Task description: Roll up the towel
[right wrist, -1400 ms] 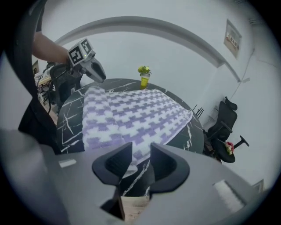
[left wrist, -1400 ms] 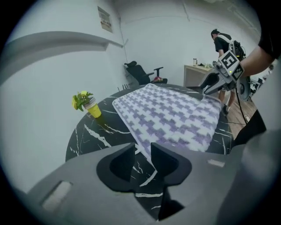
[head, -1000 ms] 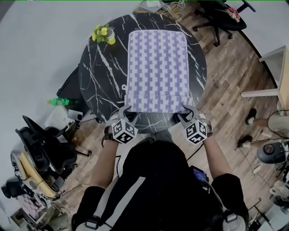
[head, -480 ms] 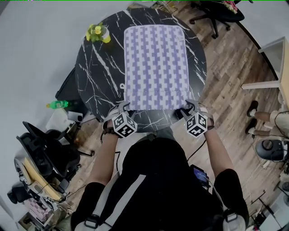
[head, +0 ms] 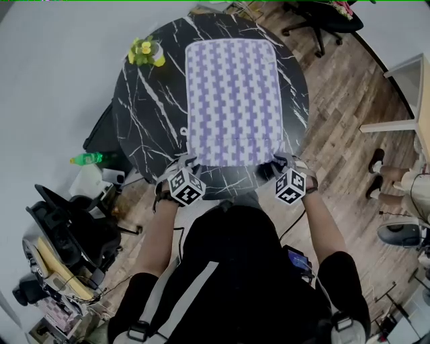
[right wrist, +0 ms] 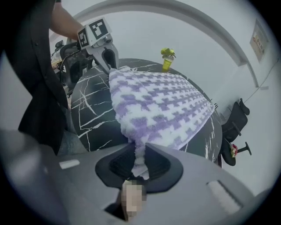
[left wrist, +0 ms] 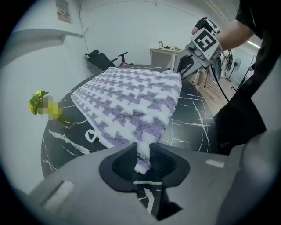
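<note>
A purple-and-white checked towel (head: pixel 232 94) lies flat on the round black marble table (head: pixel 144 114). My left gripper (head: pixel 185 164) is at the towel's near left corner and my right gripper (head: pixel 278 163) at its near right corner. Both jaws have just been closing. In the left gripper view the left gripper (left wrist: pixel 142 160) pinches the towel (left wrist: pixel 131 96) corner between its pads. The right gripper (right wrist: pixel 140 165) likewise clamps a bunched corner of the towel (right wrist: pixel 158 101). Both corners are lifted a little off the table.
A small pot of yellow flowers (head: pixel 144 50) stands at the table's far left edge. On the floor lie a green bottle (head: pixel 87 158) and a black chair (head: pixel 67 228) at left. An office chair (head: pixel 322 20) stands beyond the table.
Both grippers have sunk slightly onto the towel's near corners, and their jaws have closed on them. The towel's near edge is now pinched up at both ends.
</note>
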Available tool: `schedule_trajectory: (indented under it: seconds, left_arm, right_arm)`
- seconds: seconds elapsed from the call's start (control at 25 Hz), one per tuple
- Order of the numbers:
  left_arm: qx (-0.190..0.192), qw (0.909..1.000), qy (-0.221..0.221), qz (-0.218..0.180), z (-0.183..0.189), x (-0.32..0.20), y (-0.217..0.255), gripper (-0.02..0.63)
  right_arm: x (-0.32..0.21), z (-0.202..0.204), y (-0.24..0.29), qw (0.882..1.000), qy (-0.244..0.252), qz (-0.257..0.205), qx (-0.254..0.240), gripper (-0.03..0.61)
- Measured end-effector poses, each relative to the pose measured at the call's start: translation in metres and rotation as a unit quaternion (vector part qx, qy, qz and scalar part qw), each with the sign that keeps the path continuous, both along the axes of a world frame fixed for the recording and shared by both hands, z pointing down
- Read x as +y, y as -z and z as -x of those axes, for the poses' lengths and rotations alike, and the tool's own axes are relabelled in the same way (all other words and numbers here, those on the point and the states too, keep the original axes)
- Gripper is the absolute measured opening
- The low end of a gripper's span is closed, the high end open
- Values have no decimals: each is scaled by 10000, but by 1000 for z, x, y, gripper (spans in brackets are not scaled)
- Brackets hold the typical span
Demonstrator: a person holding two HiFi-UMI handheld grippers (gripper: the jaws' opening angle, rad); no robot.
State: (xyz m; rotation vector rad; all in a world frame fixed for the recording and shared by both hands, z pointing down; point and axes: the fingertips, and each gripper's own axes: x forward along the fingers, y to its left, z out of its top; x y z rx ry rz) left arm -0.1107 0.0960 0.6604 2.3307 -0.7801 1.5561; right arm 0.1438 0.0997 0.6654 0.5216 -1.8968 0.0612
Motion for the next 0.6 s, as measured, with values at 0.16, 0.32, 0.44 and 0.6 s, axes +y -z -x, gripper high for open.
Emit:
schedule_trajectory:
  seconds: [0.16,0.32,0.44,0.6]
  left_arm:
    - [28,10000,-36,-16,1,9,3,75]
    - [59,9999,-88,57,6,30,2,75]
    - [136,9998,-66,115,9,46,3,75]
    - [281,9993,47,242,13,69,4,77]
  right_arm:
    - [11,0,2,9999,-78,67,-44,61]
    - [33,5,3,9999,-41,160,-31,61]
    - [49,7,4,9997,-48,225,-49,61]
    - [70,11,5,9992,-159,337,-128,63]
